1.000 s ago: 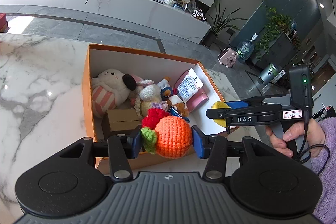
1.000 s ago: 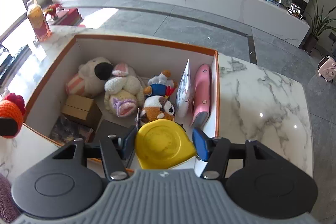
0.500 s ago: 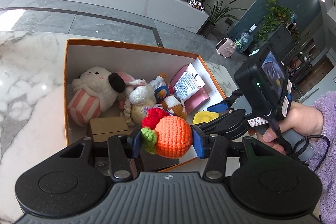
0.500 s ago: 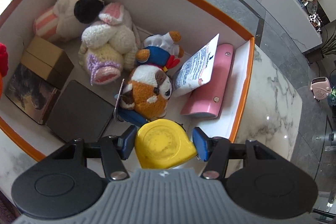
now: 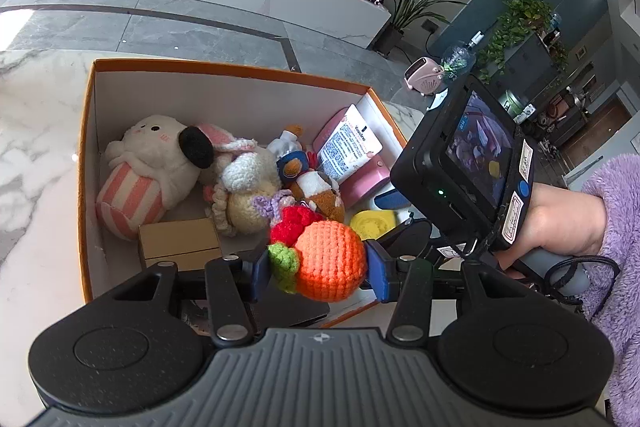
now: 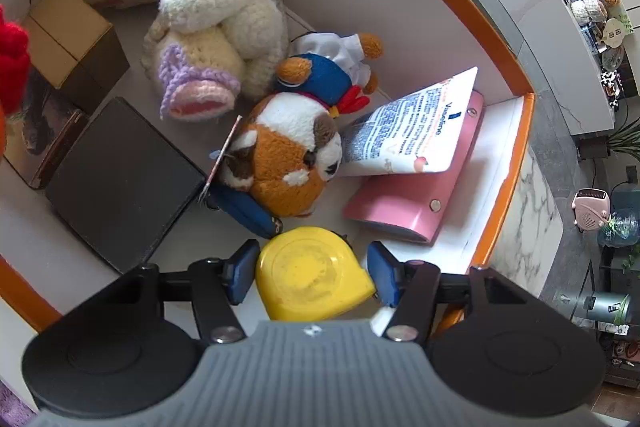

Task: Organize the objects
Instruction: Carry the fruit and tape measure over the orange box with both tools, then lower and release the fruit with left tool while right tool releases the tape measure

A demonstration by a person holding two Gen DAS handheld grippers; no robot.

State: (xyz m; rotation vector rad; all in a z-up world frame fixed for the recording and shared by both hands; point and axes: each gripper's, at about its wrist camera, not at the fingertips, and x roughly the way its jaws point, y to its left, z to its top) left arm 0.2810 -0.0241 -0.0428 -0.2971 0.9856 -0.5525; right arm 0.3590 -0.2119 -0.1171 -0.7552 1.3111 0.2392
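My left gripper (image 5: 318, 273) is shut on an orange crocheted fruit (image 5: 330, 259) with a red and green top, held over the near edge of the orange-rimmed box (image 5: 224, 67). Deep inside the box (image 6: 500, 39), my right gripper (image 6: 312, 267) points steeply down near the right front corner. Its blue pads sit on both sides of a yellow tape measure (image 6: 312, 275), also seen in the left wrist view (image 5: 374, 223). The tape measure is low, beside the pink case (image 6: 416, 203) and the orange-white plush (image 6: 284, 163).
The box holds a striped white plush (image 5: 152, 163), a crocheted bunny (image 6: 216, 27), a blue plush bird (image 6: 324, 75), a Vaseline tube (image 6: 412, 131), a cardboard box (image 6: 68, 31) and a black box (image 6: 120, 179). The box stands on a marble table (image 5: 36, 147). A hand in a purple sleeve (image 5: 568, 223) holds the right gripper.
The right gripper has tipped down and sunk into the box with the tape measure. The left gripper has drifted over the box's near edge with the crocheted fruit.
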